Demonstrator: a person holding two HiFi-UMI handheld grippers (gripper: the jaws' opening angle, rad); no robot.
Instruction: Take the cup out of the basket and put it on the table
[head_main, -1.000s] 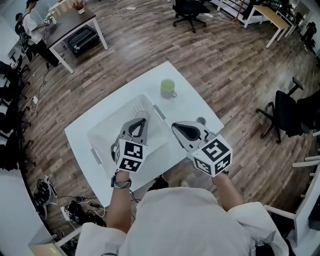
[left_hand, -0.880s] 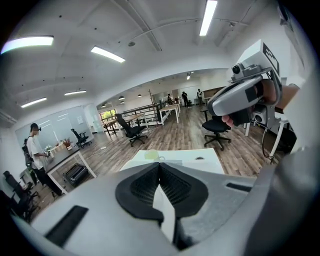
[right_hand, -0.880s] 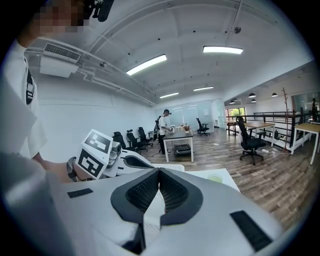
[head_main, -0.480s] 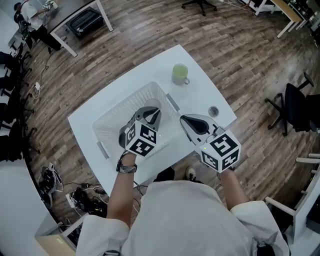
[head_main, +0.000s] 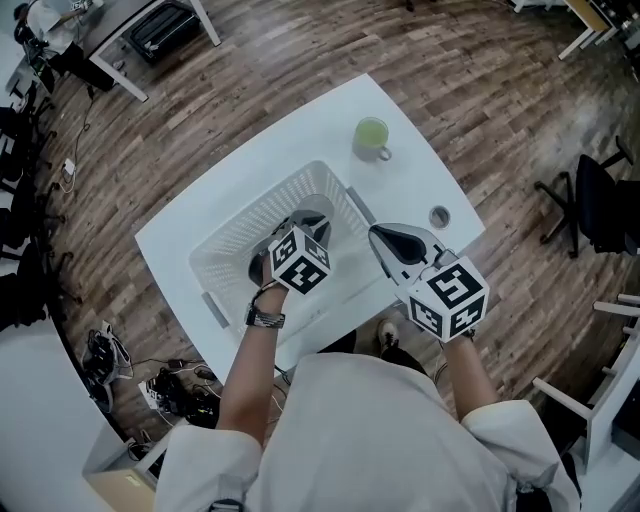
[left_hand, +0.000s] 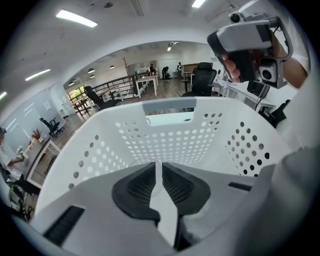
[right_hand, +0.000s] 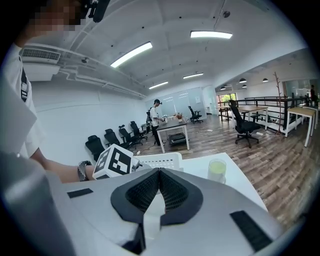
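Note:
A white perforated basket (head_main: 240, 215) stands on the white table (head_main: 300, 140). My left gripper (head_main: 308, 225) reaches down inside it. In the left gripper view its jaws (left_hand: 156, 165) stand almost together, with only a thin slit between them. A faint clear round outline (left_hand: 135, 162) lies on the basket floor just past the tips; I cannot tell whether it touches them. A green cup (head_main: 371, 137) stands on the table beyond the basket, also in the right gripper view (right_hand: 217, 168). My right gripper (head_main: 383, 236) is shut and empty beside the basket's right side (right_hand: 159, 171).
A small round grey object (head_main: 439, 216) lies near the table's right edge. The basket's far wall (left_hand: 170, 135) with its handle slot faces the left gripper. Office chairs (head_main: 600, 200) and desks stand on the wooden floor around the table.
My left gripper has moved forward and down into the basket. The right gripper has crept a little forward beside the basket. The head camera has shifted, so the table sits lower in the frame.

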